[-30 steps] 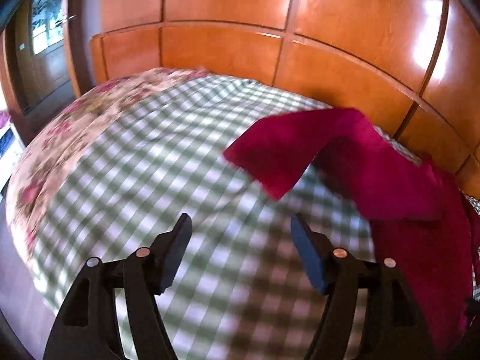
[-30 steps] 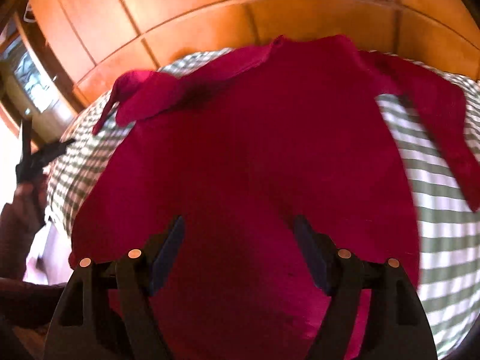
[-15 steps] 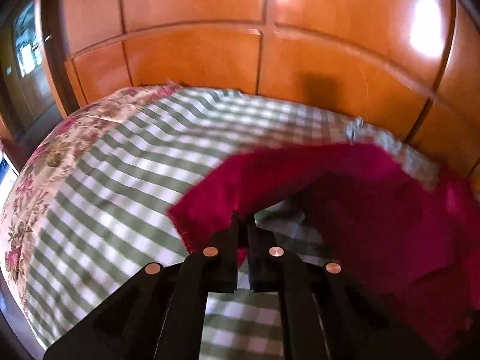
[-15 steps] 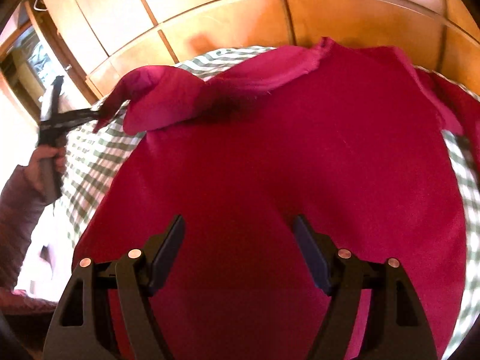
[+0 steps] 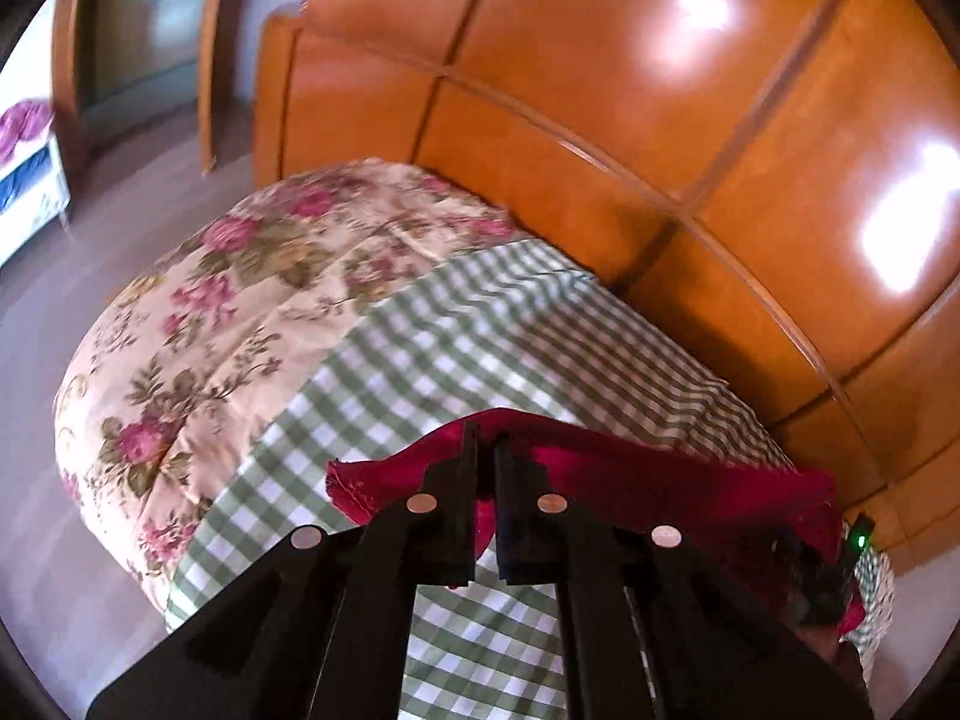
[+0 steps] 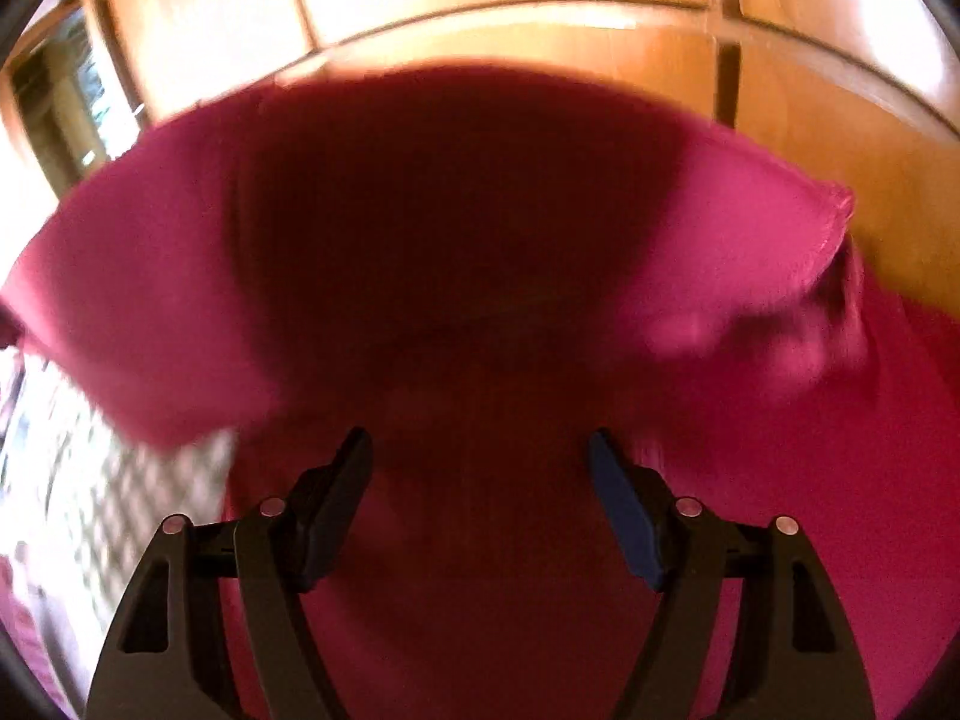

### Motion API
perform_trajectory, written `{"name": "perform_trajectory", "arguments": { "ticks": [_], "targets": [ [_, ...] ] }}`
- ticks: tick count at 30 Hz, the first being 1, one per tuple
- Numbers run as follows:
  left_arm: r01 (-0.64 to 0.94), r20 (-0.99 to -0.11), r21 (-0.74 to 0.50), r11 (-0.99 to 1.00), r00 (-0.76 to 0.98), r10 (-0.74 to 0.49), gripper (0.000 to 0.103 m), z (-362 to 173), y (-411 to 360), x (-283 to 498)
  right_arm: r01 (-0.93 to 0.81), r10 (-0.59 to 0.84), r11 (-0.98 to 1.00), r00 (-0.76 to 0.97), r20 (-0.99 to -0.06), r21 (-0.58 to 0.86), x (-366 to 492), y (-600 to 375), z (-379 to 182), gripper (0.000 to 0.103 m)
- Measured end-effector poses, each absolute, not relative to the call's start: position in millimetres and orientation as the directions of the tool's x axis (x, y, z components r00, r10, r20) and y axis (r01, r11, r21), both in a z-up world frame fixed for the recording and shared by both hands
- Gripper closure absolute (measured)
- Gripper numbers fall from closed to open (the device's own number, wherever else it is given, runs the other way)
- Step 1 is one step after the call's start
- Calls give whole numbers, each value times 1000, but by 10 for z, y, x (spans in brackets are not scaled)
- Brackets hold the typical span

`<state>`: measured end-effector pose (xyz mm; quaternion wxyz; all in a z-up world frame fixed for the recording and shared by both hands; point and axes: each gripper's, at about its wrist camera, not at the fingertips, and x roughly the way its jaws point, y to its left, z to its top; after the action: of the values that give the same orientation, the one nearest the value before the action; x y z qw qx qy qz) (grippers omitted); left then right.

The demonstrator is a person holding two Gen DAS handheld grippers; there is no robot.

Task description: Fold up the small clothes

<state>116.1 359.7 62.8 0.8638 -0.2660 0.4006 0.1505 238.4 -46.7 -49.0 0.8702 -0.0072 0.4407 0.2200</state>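
A crimson garment [image 5: 660, 480] lies on the green-checked sheet [image 5: 480, 336] of the bed. My left gripper [image 5: 485, 450] is shut on the garment's edge and holds it lifted off the sheet. In the right wrist view the garment [image 6: 480, 252] fills most of the frame, a raised fold of it arching over the body, blurred. My right gripper [image 6: 480, 468] is open and empty just above the red cloth, its blue-padded fingers [image 6: 624, 510] wide apart.
A floral quilt [image 5: 228, 312] covers the bed's left part. An orange wooden panelled headboard [image 5: 660, 120] rises behind the bed. The other hand and gripper with a green light [image 5: 840, 564] show at the right. The bed's edge and the floor [image 5: 90, 240] lie at the left.
My left gripper, shut on the garment's edge half a second ago, has carried it up and over toward the body. The lifted fold now sweeps across the right wrist view.
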Motion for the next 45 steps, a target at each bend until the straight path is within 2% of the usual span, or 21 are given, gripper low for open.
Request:
{"name": "perform_trajectory", "arguments": {
  "ticks": [4, 9, 11, 12, 13, 16, 18, 20, 24, 25, 28, 31, 33, 34, 35, 36, 37, 39, 42, 44, 45],
  "targets": [
    [-547, -825, -306, 779, 561, 70, 100, 345, 3823, 1390, -350, 354, 920, 558, -751, 174, 2552, -441, -365, 30],
    [-644, -876, -253, 721, 470, 112, 96, -76, 4116, 1752, -366, 367, 913, 539, -758, 182, 2188, -669, -370, 30],
    [-676, -884, -219, 704, 443, 151, 84, -210, 4162, 1861, -370, 365, 911, 528, -767, 179, 2026, -727, -398, 30],
    [-701, -890, -175, 691, 413, 193, 59, -245, 4157, 1884, -374, 367, 910, 523, -769, 180, 1904, -779, -408, 29],
    [-734, -892, -133, 666, 381, 242, 46, -279, 4150, 1876, -375, 369, 909, 523, -769, 182, 1778, -836, -415, 26],
    [-749, -884, -91, 656, 364, 293, 43, -313, 4045, 1798, -356, 359, 916, 521, -774, 186, 1521, -917, -491, 23],
    [-740, -875, -101, 665, 383, 294, 43, -296, 3925, 1715, -338, 354, 921, 508, -785, 196, 1401, -985, -551, 23],
    [-688, -856, -160, 707, 454, 247, 44, -240, 3685, 1578, -338, 358, 919, 505, -785, 202, 1270, -1027, -569, 23],
    [-412, -801, -328, 850, 598, -19, 44, -238, 2919, 1297, -310, 337, 931, 519, -786, 195, 1055, -1172, -587, 23],
    [-308, -781, -378, 873, 613, -122, 44, -275, 2650, 1203, -301, 336, 932, 515, -788, 201, 1019, -1213, -601, 23],
    [-97, -754, -478, 873, 555, -351, 44, -445, 1967, 962, -298, 326, 936, 525, -786, 189, 880, -1288, -601, 23],
    [16, -733, -552, 834, 468, -493, 44, -627, 1424, 722, -304, 318, 937, 538, -781, 172, 727, -1326, -582, 18],
    [40, -726, -576, 816, 433, -534, 44, -723, 1197, 605, -303, 311, 939, 543, -780, 163, 631, -1378, -611, 18],
    [41, -725, -591, 806, 410, -553, 48, -797, 1078, 544, -300, 309, 940, 544, -780, 163, 593, -1398, -627, 18],
    [39, -735, -586, 809, 394, -552, 58, -853, 1008, 509, -298, 309, 940, 547, -778, 164, 556, -1419, -640, 18],
    [37, -756, -561, 827, 385, -530, 84, -892, 932, 471, -296, 310, 941, 554, -773, 165, 503, -1446, -648, 18],
    [44, -767, -542, 840, 384, -515, 91, -906, 867, 426, -297, 310, 941, 556, -771, 165, 481, -1455, -647, 18],
    [47, -733, -581, 813, 402, -548, 92, -861, 863, 325, -298, 315, 939, 559, -767, 169, 415, -1508, -669, 18],
    [38, -742, -575, 817, 396, -541, 92, -861, 890, 204, -301, 325, 937, 569, -755, 177, 363, -1561, -703, 18],
    [22, -738, -581, 814, 408, -537, 84, -836, 999, 173, -300, 320, 938, 569, -757, 171, 368, -1547, -700, 18],
    [-13, -725, -594, 804, 442, -528, 74, -803, 1163, 174, -301, 312, 940, 570, -760, 160, 372, -1531, -705, 18]
  ]
}}
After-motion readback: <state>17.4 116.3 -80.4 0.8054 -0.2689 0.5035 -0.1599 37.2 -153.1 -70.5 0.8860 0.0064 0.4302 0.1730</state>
